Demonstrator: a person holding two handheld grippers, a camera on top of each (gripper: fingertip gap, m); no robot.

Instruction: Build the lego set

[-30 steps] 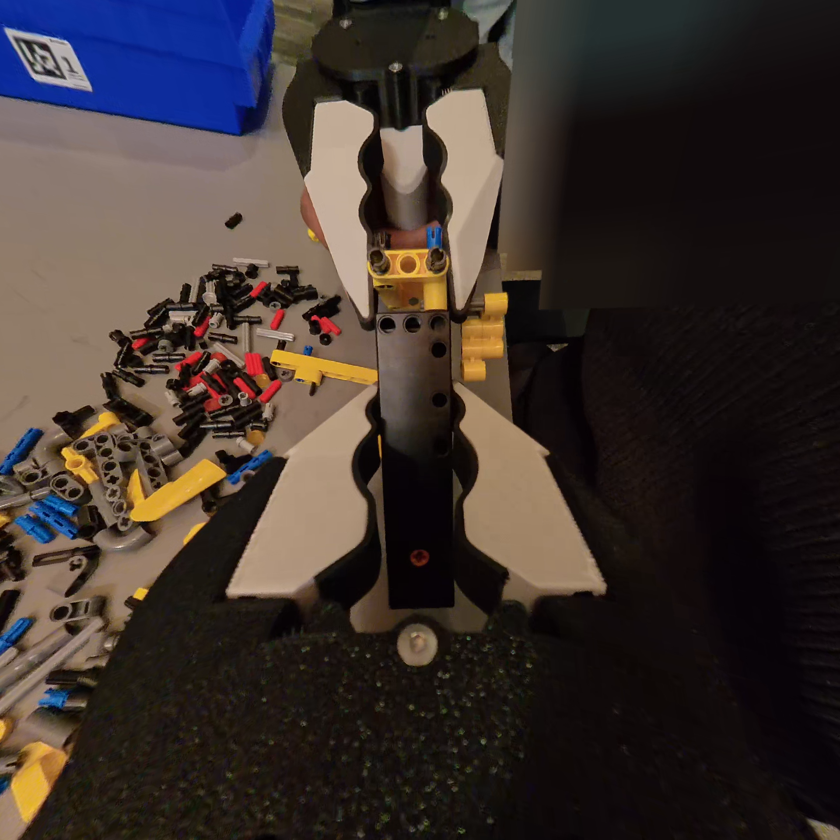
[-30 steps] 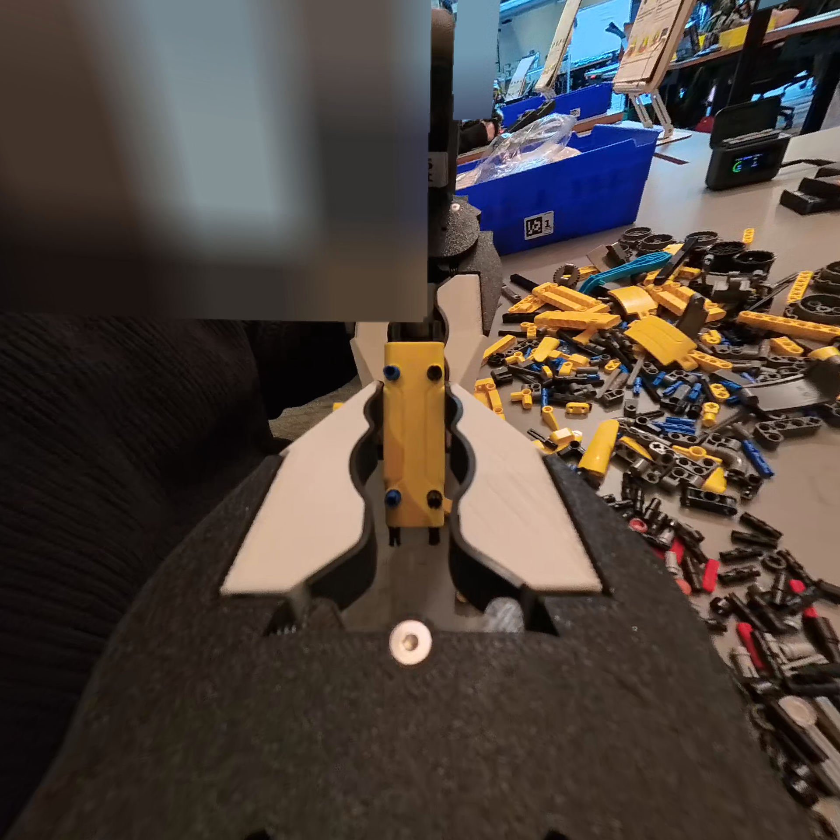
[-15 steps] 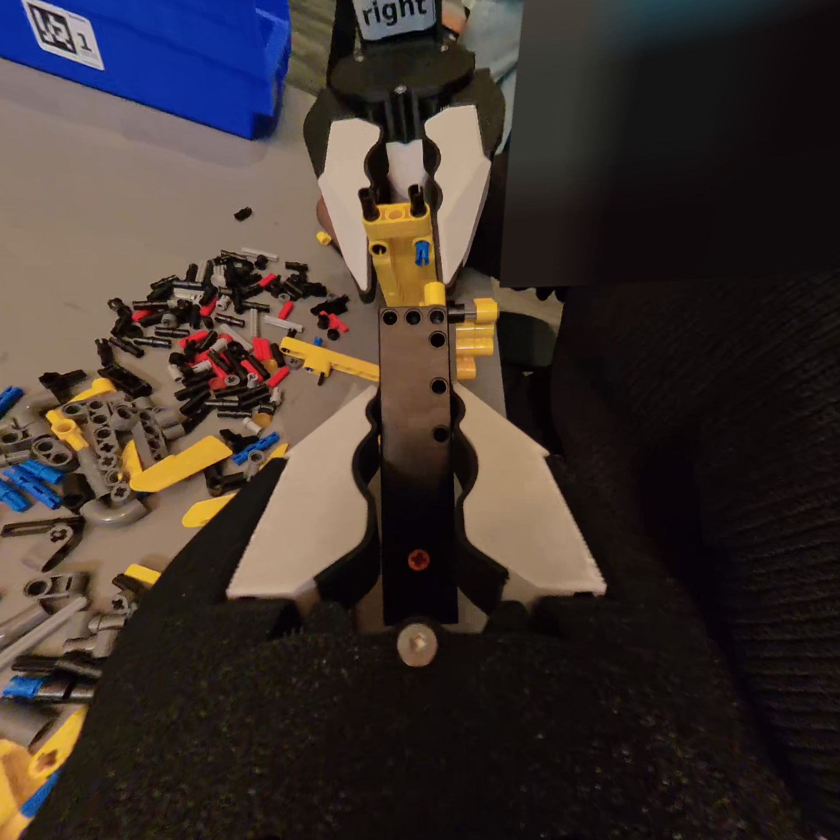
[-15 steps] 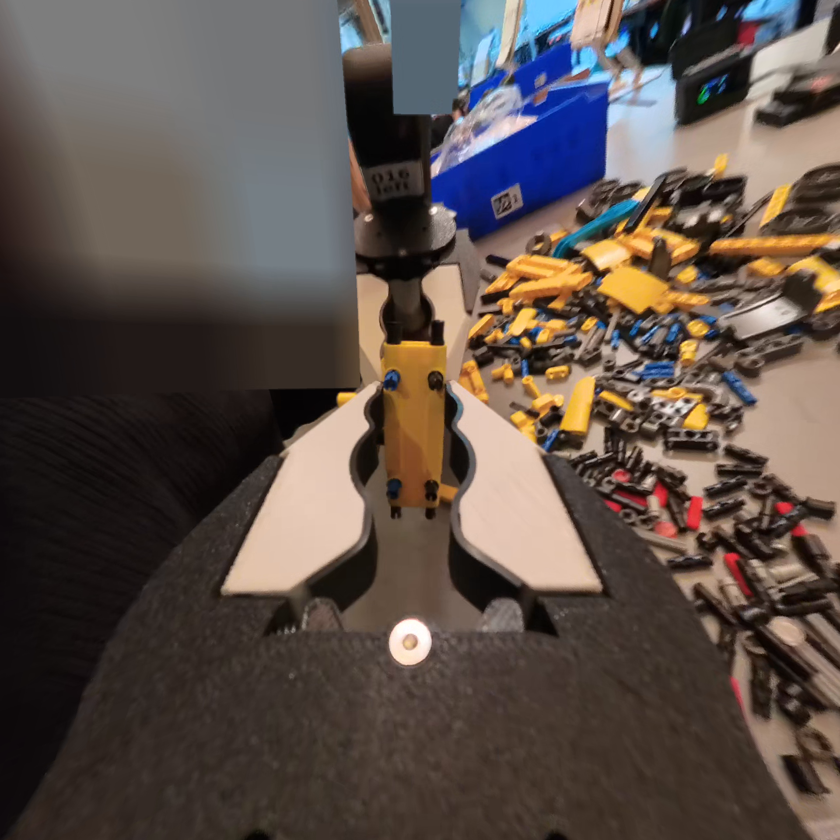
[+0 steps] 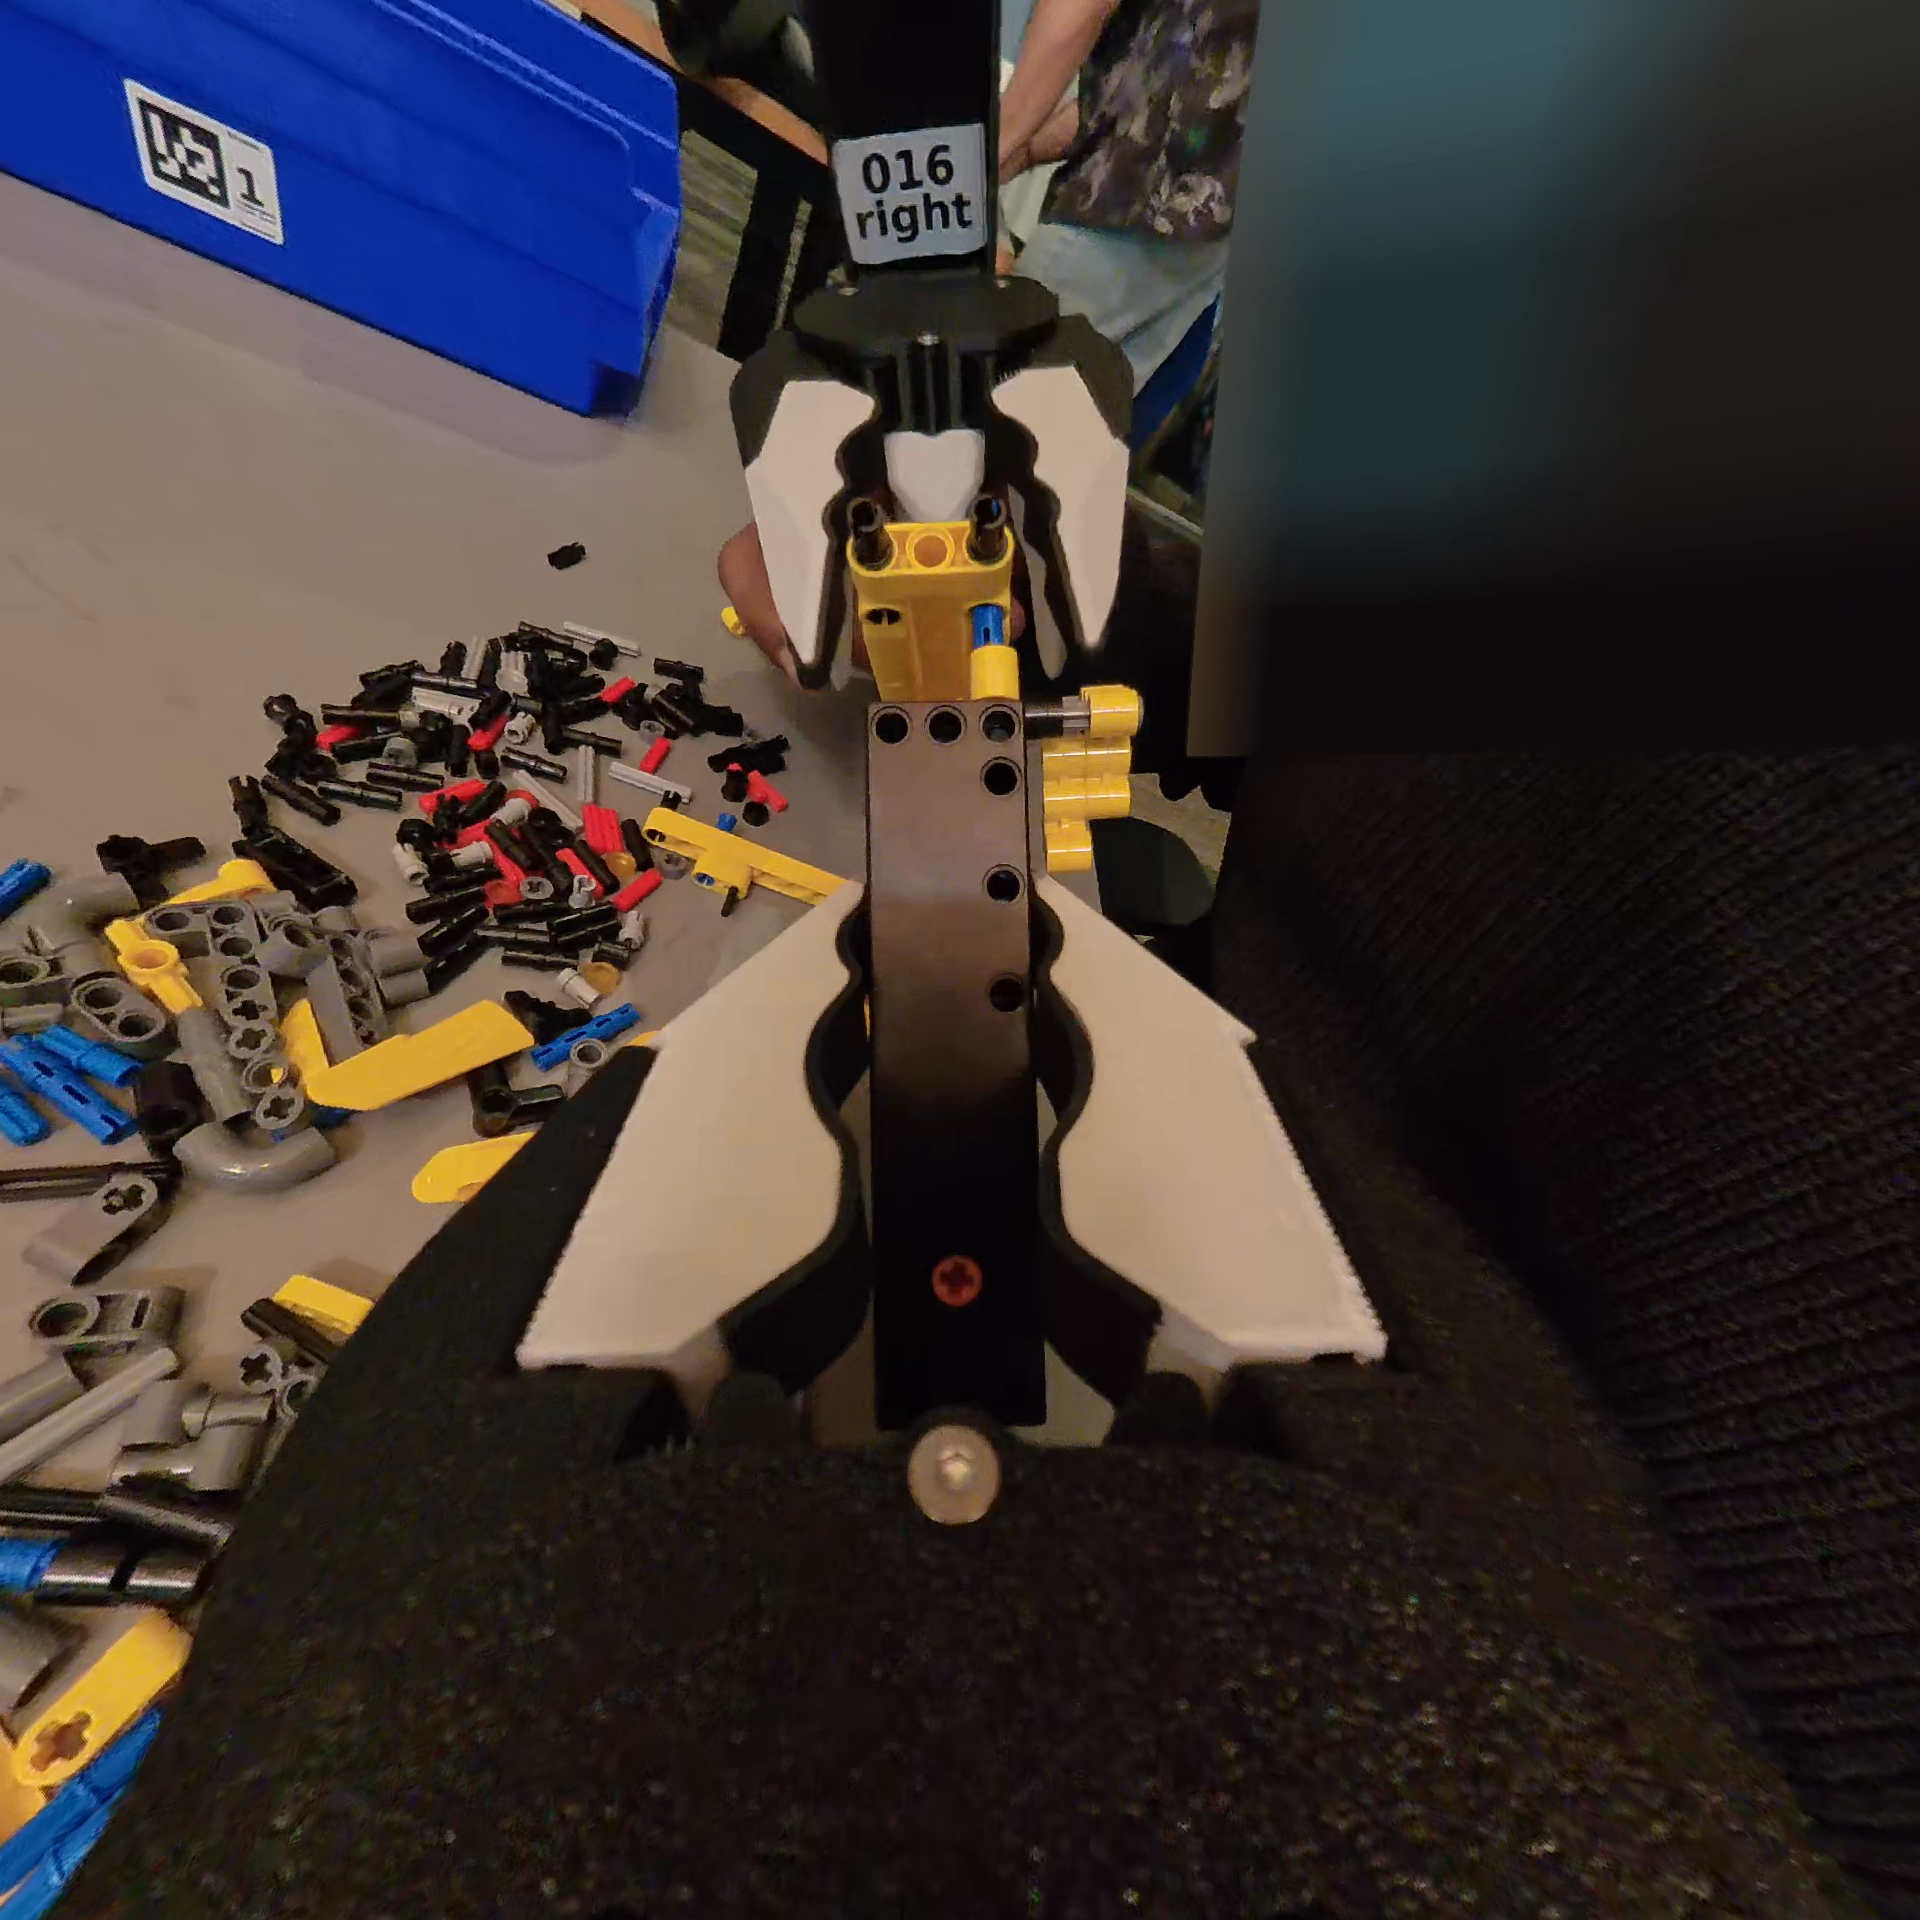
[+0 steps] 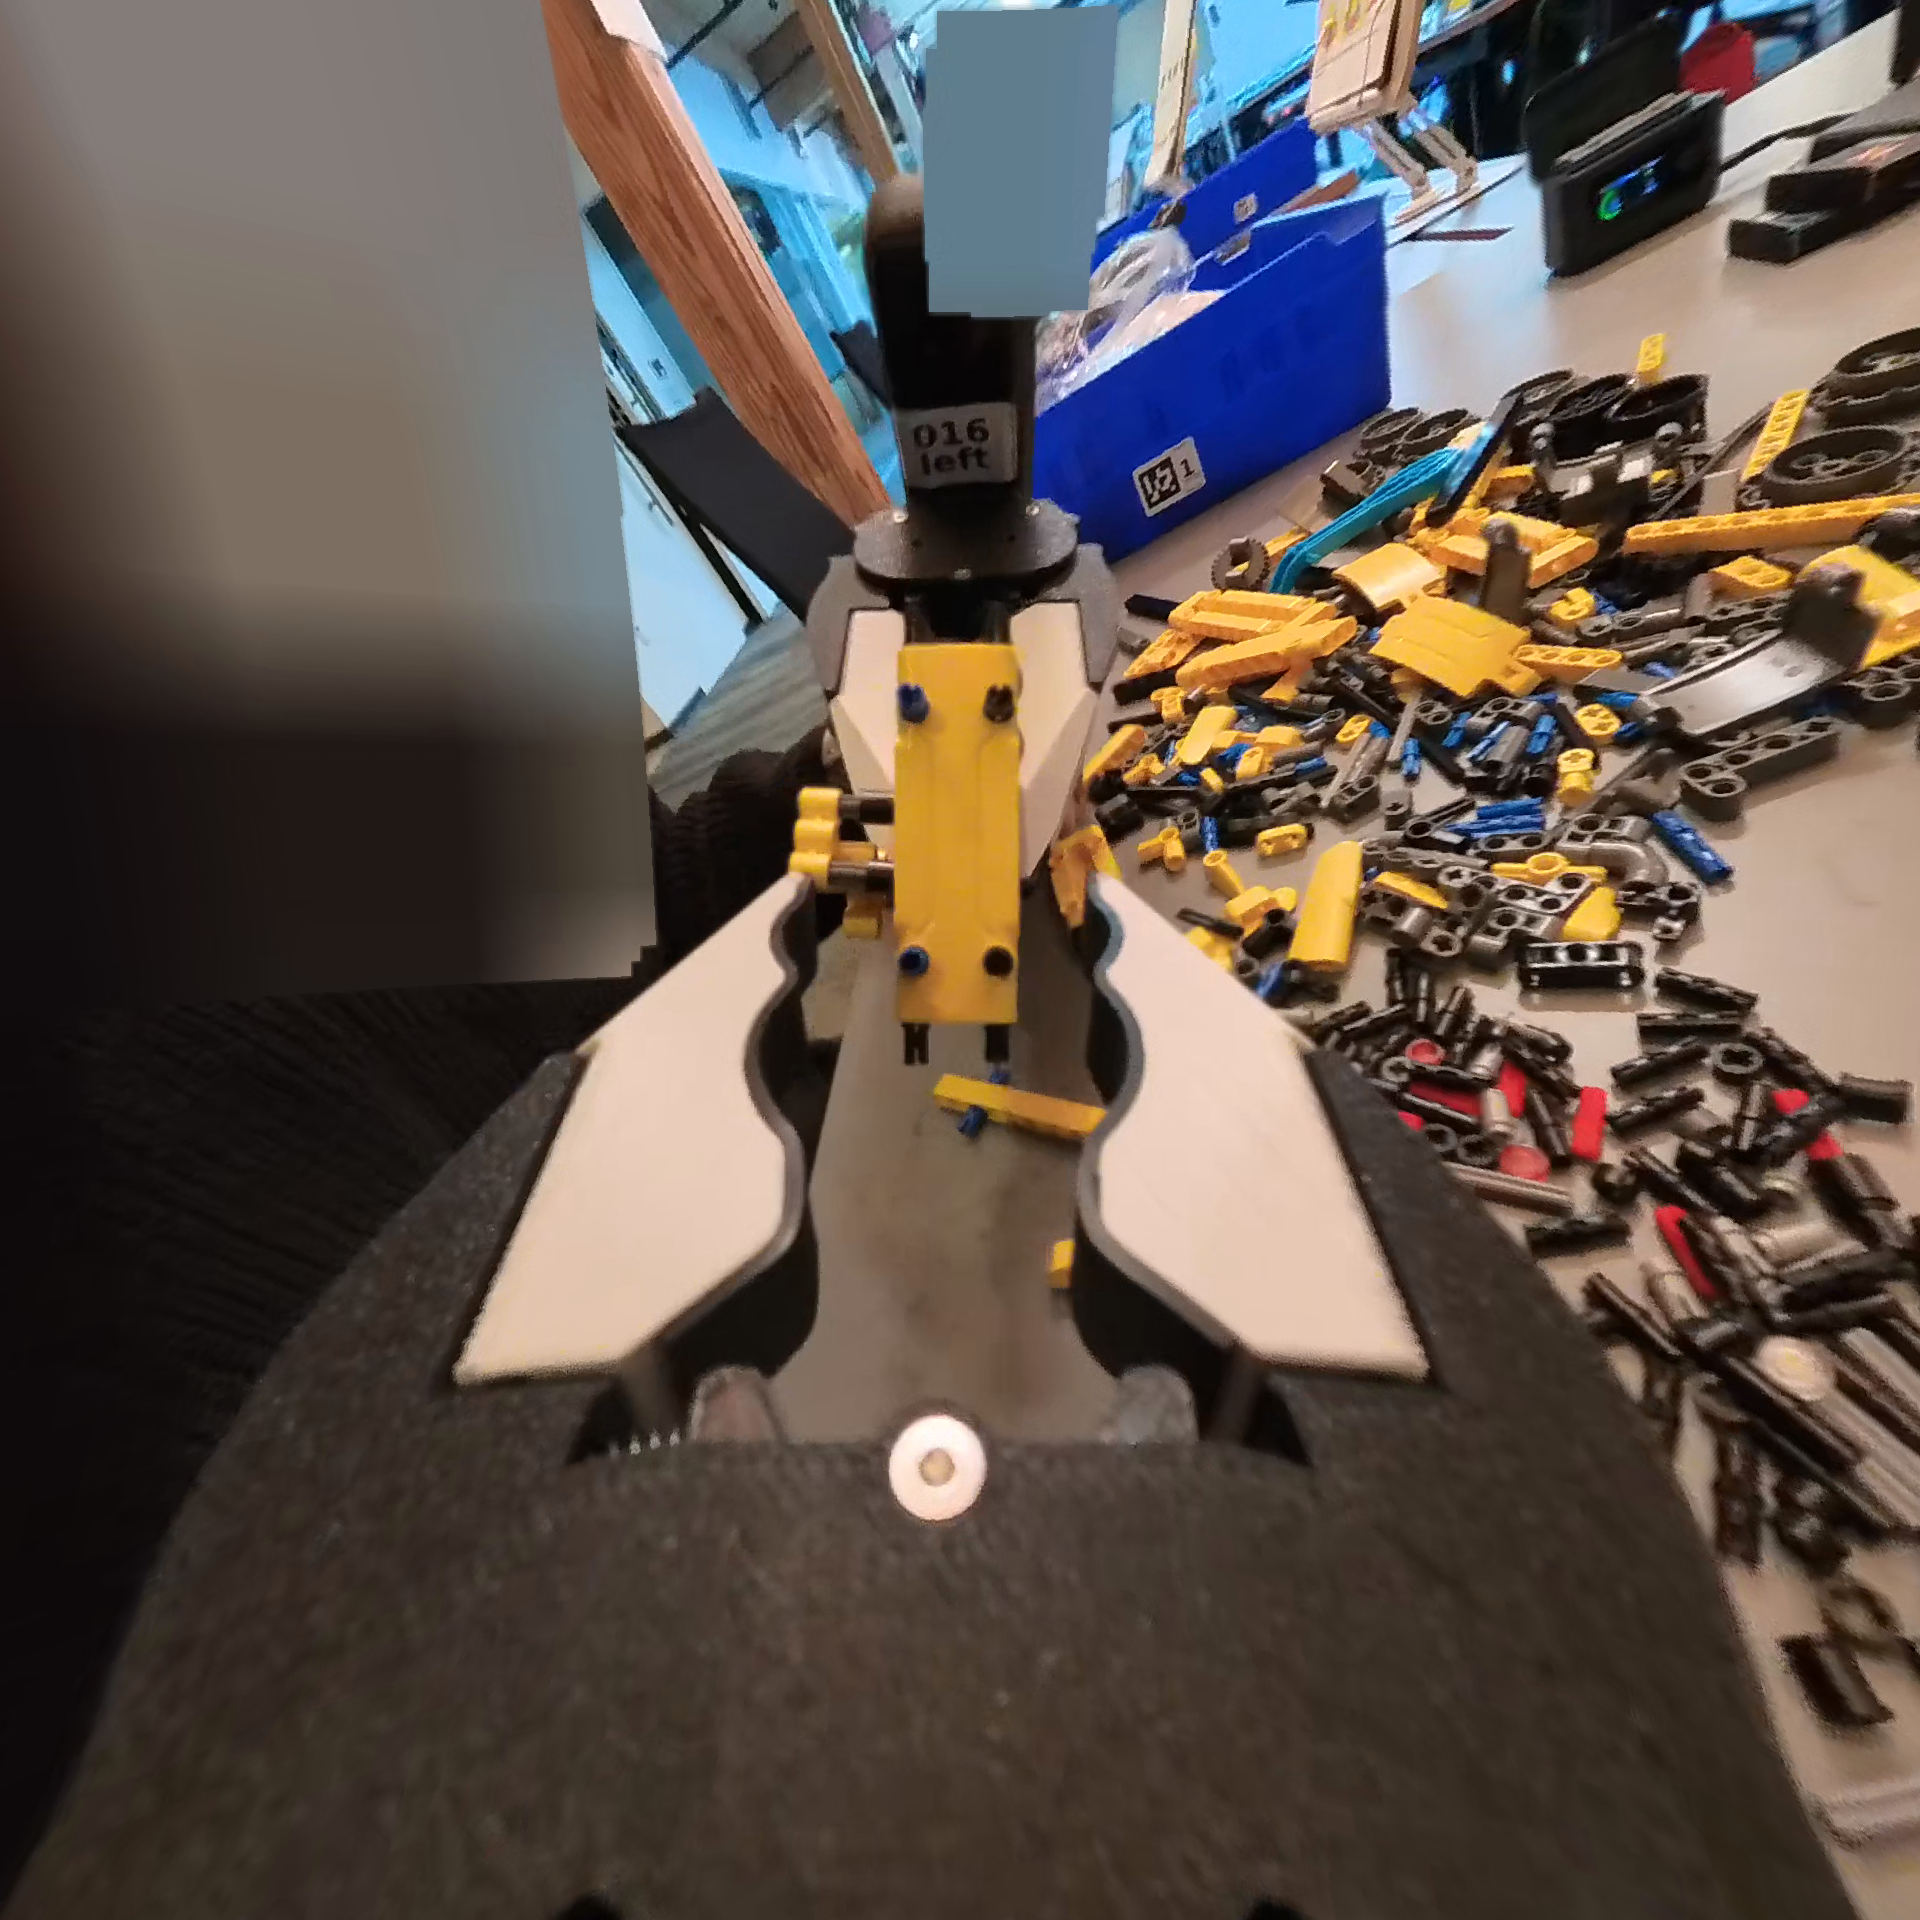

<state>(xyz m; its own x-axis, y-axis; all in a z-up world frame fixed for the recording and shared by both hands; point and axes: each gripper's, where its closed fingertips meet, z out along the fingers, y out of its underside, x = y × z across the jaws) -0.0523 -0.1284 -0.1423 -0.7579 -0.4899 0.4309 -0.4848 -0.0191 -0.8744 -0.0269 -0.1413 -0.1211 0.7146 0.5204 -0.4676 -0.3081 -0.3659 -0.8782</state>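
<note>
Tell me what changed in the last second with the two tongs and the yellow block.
The right tongs opened and let go of the yellow plastic building block. It now sits untouched between their spread fingers, against the far end of the long black holed plastic beam. Unchanged: the left tongs stay shut on that beam, and the loose plastic pieces lie as before on the grey table.

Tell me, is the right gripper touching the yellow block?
Apart. Right wrist view shows the right gripper open, with gaps either side of the yellow block.
</note>
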